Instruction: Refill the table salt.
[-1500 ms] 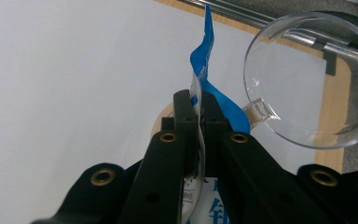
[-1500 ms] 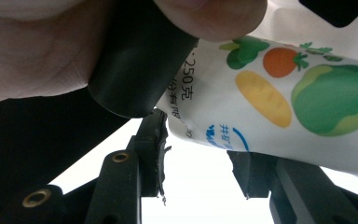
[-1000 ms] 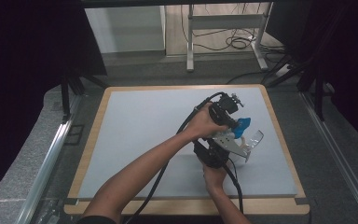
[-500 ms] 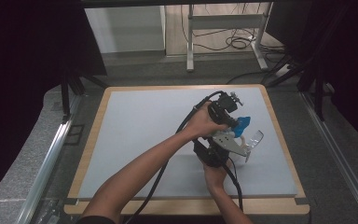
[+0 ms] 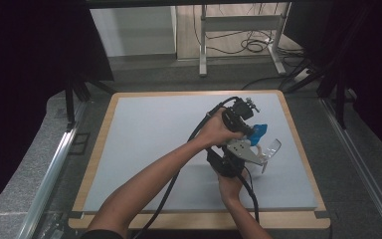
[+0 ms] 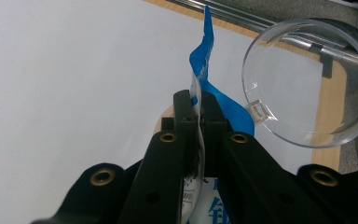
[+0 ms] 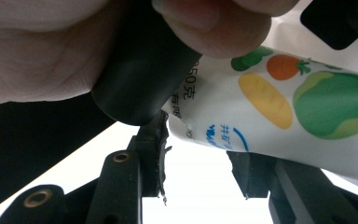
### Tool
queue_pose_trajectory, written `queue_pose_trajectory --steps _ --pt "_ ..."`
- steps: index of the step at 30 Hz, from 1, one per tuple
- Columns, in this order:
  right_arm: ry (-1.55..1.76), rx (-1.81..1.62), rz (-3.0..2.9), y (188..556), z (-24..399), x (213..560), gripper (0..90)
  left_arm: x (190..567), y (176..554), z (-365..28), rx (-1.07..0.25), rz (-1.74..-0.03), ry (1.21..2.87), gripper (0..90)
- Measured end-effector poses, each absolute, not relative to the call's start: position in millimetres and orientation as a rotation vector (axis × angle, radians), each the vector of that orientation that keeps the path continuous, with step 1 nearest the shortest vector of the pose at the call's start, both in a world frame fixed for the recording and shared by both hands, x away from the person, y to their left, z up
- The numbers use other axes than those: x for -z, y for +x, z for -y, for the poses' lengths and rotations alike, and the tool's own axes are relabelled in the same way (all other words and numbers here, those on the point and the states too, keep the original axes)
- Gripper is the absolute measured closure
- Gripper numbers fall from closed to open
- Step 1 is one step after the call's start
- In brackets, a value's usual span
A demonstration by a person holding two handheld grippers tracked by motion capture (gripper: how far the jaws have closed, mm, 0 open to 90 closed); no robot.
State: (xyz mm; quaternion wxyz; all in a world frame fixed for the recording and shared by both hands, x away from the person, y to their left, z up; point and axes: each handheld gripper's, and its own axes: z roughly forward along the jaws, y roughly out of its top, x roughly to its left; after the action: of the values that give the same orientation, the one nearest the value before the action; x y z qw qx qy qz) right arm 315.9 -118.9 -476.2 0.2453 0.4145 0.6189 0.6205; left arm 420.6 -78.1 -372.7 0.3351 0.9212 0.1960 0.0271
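Nothing moved, left gripper (image 6: 199,109) fingers clamped on blue pouch (image 6: 205,60), right gripper (image 7: 200,161) fingers part-open

I see both of my forearms entering from the bottom edge in the high view and meeting over the right half of the table. My left forearm (image 5: 144,184) runs diagonally up and to the right, bare to the elbow, and its hand (image 5: 218,130) wraps the left gripper (image 5: 252,133) from above. That gripper's black jaws are pressed tight together, pinching something thin. My right forearm (image 5: 241,214) rises nearly straight, and its hand (image 5: 229,181) holds the right gripper (image 5: 258,157) just below the left one. Its jaws stand partly apart.
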Motion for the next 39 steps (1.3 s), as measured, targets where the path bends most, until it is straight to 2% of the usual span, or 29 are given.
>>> queue_pose_trajectory --steps 39 --pt "1.140 -1.720 -1.657 316.6 116.7 470.8 59.5 369.4 422.6 79.0 -0.079 -0.514 2.428 89.0"
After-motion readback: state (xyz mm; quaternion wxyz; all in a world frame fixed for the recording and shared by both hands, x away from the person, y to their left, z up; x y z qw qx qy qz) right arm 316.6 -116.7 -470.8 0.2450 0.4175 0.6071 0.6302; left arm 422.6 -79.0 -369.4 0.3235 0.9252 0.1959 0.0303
